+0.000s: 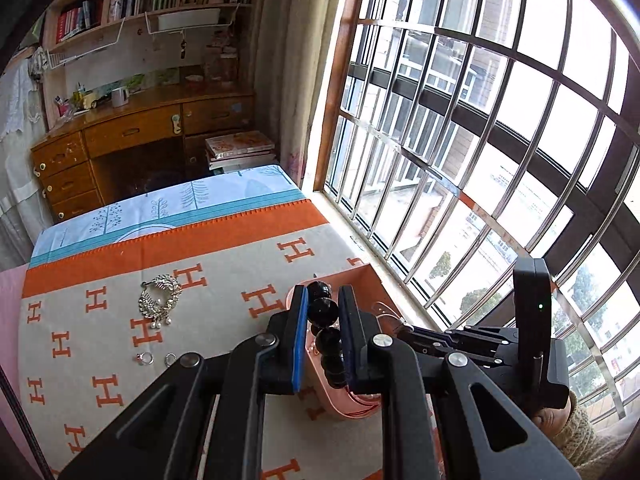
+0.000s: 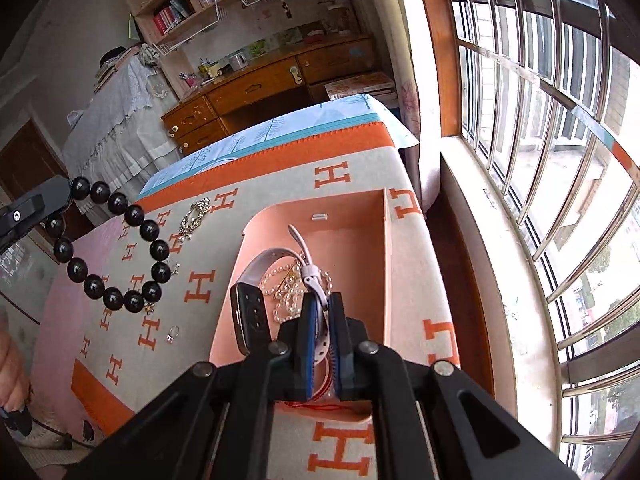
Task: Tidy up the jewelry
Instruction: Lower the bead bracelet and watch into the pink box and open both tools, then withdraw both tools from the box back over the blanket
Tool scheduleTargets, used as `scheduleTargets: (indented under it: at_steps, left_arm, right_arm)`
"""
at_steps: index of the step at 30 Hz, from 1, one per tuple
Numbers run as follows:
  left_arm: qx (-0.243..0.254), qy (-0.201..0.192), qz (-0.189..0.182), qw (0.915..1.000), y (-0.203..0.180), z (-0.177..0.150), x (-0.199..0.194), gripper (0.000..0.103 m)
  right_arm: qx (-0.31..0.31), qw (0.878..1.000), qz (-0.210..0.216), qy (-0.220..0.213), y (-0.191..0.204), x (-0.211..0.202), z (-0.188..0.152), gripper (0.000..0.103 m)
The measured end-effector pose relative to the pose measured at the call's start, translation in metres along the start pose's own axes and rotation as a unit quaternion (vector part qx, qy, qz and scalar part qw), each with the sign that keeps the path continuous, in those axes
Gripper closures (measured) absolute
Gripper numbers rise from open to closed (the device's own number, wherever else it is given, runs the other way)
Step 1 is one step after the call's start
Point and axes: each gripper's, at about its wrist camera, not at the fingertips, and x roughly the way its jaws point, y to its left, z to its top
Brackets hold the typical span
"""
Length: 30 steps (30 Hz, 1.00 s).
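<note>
Left view: left tongs [image 1: 323,322] nearly shut, pinching black bead bracelet [image 1: 329,336] above pink box [image 1: 344,410]. Brooch [image 1: 159,296] and two rings [image 1: 157,358] lying loose on blanket [image 1: 224,320], not yet boxed. Right tongs' body [image 1: 480,340] just beside, over the box.

Right view: right tongs [image 2: 320,332] clamped thin on watch strap [image 2: 312,276]; watch [image 2: 250,318] and pearl strand [image 2: 286,286] inside the box [image 2: 408,280]. Bracelet [image 2: 120,248] hanging from left tongs [image 2: 52,200], well apart from the box. Judging by this, roughly half done: bracelet, brooch [image 2: 196,214] and a ring [image 2: 173,334] outstanding.
</note>
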Motion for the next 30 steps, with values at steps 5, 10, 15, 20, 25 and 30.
scheduleTargets:
  at_steps: [5, 10, 15, 20, 25, 30]
  left_arm:
    - [0.015, 0.04, -0.031, 0.9986, -0.024, 0.0, 0.05, 0.09]
    - [0.013, 0.108, -0.06, 0.9923, -0.032, -0.022, 0.095, 0.09]
    - [0.022, 0.138, -0.037, 0.9895, -0.031, -0.045, 0.11, 0.068]
    - [0.025, 0.095, -0.006, 0.9951, -0.022, -0.051, 0.084, 0.031]
    - [0.021, 0.076, 0.016, 0.9968, -0.005, -0.052, 0.062, 0.03]
    - [-0.009, 0.076, 0.024, 0.9967, 0.015, -0.059, 0.052, 0.03]
  right_arm:
    - [0.013, 1.0, -0.006, -0.015, -0.008, -0.007, -0.008, 0.097]
    - [0.026, 0.999, -0.022, -0.032, -0.019, -0.013, -0.009, 0.097]
    - [0.026, 0.999, -0.022, -0.028, -0.021, -0.009, -0.008, 0.097]
    - [0.026, 0.999, -0.029, -0.018, -0.02, 0.001, -0.002, 0.097]
    - [0.022, 0.999, -0.037, -0.009, -0.017, 0.012, 0.003, 0.097]
    - [0.011, 0.999, -0.043, -0.002, -0.007, 0.018, 0.008, 0.097]
